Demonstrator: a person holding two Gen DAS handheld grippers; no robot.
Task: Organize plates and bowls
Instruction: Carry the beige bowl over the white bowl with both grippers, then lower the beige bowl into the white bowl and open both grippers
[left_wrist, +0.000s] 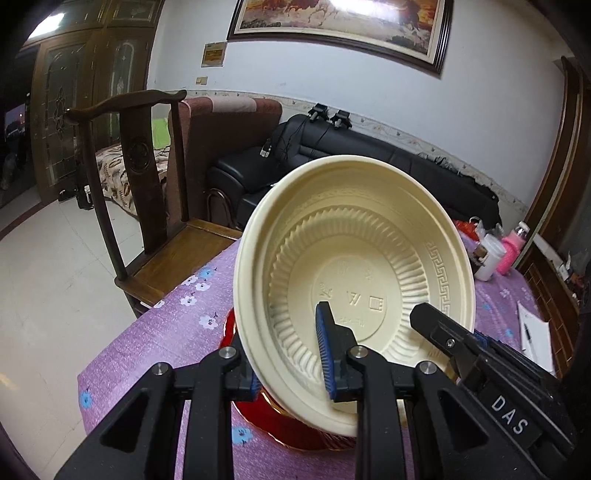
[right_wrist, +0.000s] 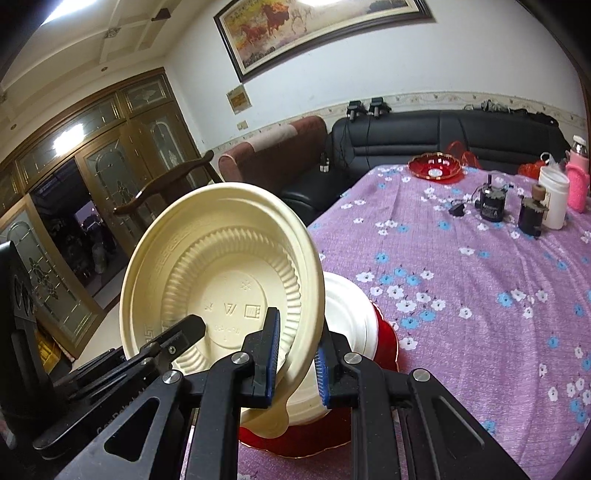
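I see both claws clamped on the rim of the cream ribbed plastic bowl (left_wrist: 354, 288), held tilted: left claw (left_wrist: 291, 354), right claw (right_wrist: 295, 363). Below sits a white bowl (right_wrist: 351, 317) on a red scalloped plate (right_wrist: 384, 343) at the purple floral counter (right_wrist: 461, 295) edge; rightward is open cloth.

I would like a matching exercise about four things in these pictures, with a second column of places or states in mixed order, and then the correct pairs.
Column 1:
1. cream bowl
2. white bowl
3. small red dish
4. pink bottle

Column 2:
A. alone at the far edge of the table
B. tilted, rim gripped by both claws
C. resting on a red plate
D. upright beside a white jar

Pairs: 1-B, 2-C, 3-A, 4-D
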